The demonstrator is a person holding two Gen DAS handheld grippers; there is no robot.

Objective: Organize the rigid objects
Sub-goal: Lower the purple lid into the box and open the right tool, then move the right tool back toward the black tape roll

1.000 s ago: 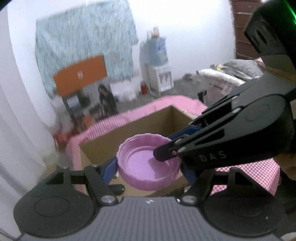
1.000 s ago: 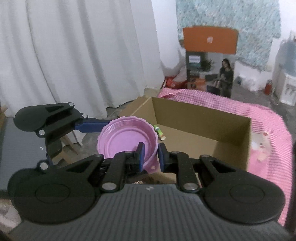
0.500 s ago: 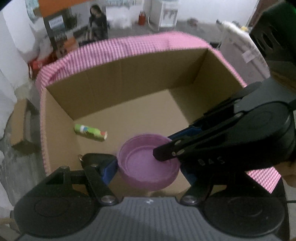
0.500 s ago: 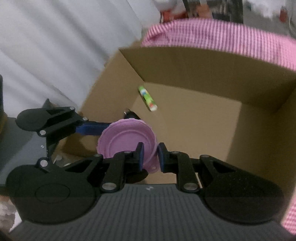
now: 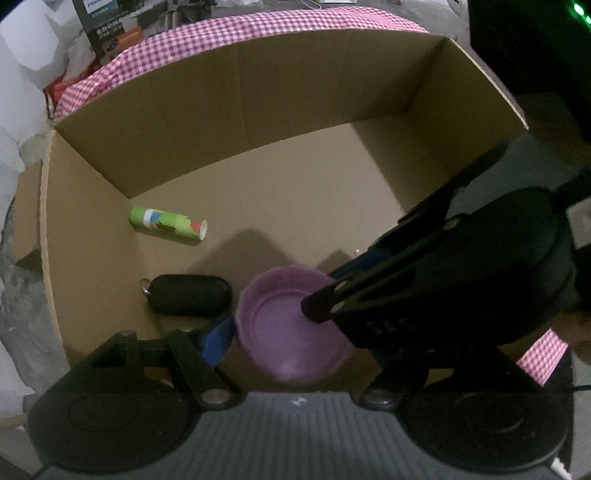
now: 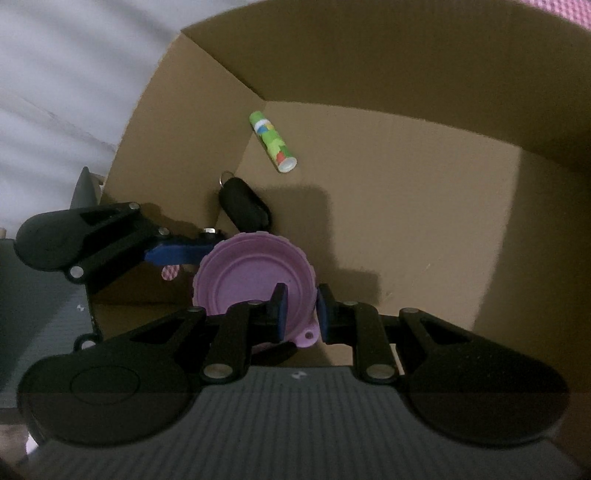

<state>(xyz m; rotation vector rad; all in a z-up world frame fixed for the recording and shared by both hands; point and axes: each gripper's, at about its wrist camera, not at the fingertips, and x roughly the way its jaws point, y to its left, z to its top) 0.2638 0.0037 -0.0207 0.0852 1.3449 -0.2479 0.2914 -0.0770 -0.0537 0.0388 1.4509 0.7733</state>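
A round purple plastic lid (image 5: 291, 325) is held over the inside of a brown cardboard box (image 5: 295, 92). My left gripper (image 5: 291, 332) spans the lid, its blue finger (image 5: 218, 338) against the lid's left edge; its right finger is hidden behind the other gripper. My right gripper (image 6: 299, 314) is shut on the lid's (image 6: 255, 277) rim beside its small tab. The right gripper shows in the left wrist view (image 5: 424, 280) reaching in from the right.
On the box floor (image 6: 406, 221) lie a green patterned tube (image 5: 168, 225) and a black key fob with a ring (image 5: 190, 294), both near the left wall. The box stands on a pink checked cloth (image 5: 258, 27). White curtains (image 6: 74, 74) hang beyond the box.
Both grippers have tipped downward and lowered the purple lid into the box. The key fob has come into view. The grip on the lid is unchanged.
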